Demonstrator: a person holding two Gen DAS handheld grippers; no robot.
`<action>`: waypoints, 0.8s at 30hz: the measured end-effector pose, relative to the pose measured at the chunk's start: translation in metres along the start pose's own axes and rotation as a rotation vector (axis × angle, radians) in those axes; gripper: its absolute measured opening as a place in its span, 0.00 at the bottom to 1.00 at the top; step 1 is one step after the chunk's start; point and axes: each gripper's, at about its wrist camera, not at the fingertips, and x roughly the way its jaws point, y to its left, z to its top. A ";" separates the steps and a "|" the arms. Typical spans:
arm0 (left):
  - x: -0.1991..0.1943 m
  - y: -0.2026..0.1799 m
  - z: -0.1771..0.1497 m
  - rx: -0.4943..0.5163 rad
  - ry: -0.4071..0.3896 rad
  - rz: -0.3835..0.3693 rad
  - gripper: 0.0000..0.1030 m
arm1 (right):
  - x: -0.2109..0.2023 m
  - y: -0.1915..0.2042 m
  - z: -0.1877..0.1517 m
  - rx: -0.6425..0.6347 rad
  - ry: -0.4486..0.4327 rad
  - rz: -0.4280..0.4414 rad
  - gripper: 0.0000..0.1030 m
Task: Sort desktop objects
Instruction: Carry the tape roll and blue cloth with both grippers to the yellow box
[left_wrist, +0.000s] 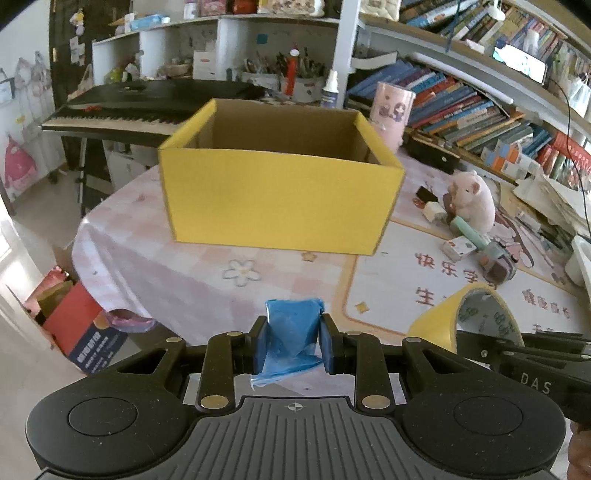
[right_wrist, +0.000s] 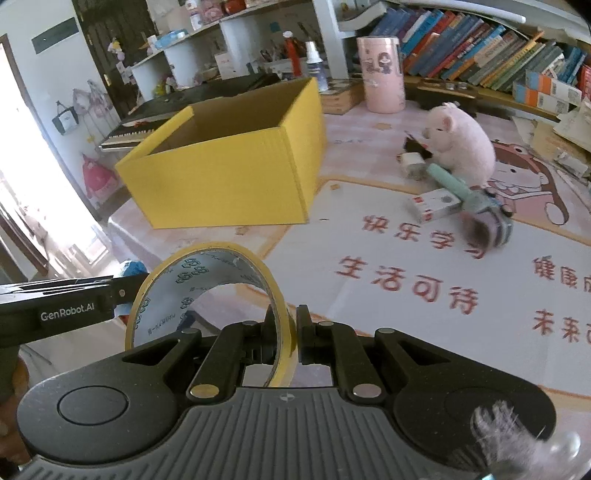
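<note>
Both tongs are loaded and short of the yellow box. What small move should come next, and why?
Probably carry both forward until they hang over the open yellow box. The left tongs pinch a blue packet, the right tongs clamp the yellow tape roll, and the box appears empty in the part that shows.

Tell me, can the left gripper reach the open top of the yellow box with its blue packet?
Probably yes. The yellow box stands straight ahead of the left gripper, its top open, with only bare tablecloth between them; the blue packet is clamped.
</note>
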 end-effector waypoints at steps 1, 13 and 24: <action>-0.003 0.006 -0.001 -0.001 -0.005 0.002 0.26 | 0.001 0.006 0.000 -0.004 -0.002 0.003 0.08; -0.022 0.054 -0.006 -0.050 -0.051 0.024 0.26 | 0.010 0.063 -0.001 -0.090 -0.004 0.036 0.08; -0.025 0.073 -0.005 -0.073 -0.075 0.014 0.26 | 0.013 0.083 0.004 -0.136 -0.002 0.032 0.08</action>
